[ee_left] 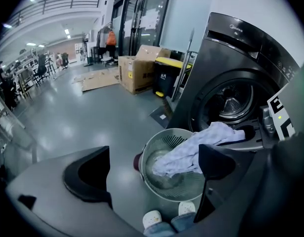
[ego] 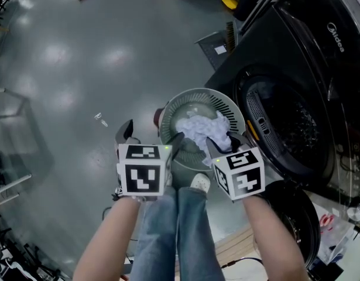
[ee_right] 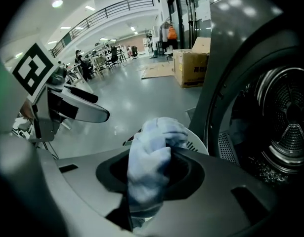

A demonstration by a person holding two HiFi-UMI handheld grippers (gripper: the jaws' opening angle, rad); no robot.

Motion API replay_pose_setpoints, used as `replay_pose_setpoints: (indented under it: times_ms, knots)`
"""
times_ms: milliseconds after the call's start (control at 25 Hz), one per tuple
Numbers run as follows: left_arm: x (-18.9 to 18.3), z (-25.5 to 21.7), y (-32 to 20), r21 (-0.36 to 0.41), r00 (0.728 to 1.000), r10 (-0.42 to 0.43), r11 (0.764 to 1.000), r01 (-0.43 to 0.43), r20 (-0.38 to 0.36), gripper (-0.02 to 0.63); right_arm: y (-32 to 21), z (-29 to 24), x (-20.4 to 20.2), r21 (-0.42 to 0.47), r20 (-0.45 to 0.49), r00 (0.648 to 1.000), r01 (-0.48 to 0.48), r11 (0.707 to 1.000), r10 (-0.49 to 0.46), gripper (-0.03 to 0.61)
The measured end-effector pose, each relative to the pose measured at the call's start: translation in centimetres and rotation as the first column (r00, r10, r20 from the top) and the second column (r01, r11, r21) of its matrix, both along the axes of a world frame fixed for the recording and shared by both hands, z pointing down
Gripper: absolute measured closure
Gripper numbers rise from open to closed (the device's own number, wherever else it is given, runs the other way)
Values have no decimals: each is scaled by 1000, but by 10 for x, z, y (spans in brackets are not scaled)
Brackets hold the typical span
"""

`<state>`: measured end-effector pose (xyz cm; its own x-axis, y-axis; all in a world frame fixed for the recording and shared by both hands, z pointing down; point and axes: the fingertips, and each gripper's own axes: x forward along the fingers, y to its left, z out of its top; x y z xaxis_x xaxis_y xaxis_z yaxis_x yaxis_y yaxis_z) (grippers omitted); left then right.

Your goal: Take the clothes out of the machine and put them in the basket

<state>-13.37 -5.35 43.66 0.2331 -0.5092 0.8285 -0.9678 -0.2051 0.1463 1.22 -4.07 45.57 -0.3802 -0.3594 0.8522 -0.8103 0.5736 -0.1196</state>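
Right gripper (ee_right: 148, 179) clamped on crumpled pale-blue cloth (ego: 201, 127); left gripper (ee_left: 152, 170) jaws apart, empty. Cloth to be centred over round grey slotted plastic basket (ego: 169, 111), lowered inside rim before release.

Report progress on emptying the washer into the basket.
Done: one pale cloth is out of the washing machine and hangs over the basket.
In hand: the right gripper is shut on that cloth; the left gripper is open and empty.
Left: drop the cloth in. The drum is too dark to show whether more clothes remain.
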Motion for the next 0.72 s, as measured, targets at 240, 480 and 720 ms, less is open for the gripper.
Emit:
replay_pose_setpoints:
  times_ms: [240, 480, 720]
  knots:
    - [0, 5, 3, -4, 1000, -2, 1000, 2, -5, 51, -13, 28, 11, 7, 19, 994, -103, 995, 103, 92]
    - [-3, 16, 7, -18, 1000, -5, 1000, 5, -6, 51, -13, 42, 22, -20, -9, 994, -111, 994, 110, 91]
    - [8, 44, 1, -19, 1000, 18, 1000, -18, -12, 51, -16, 63, 36, -7, -12, 990, -141, 990, 141, 91]
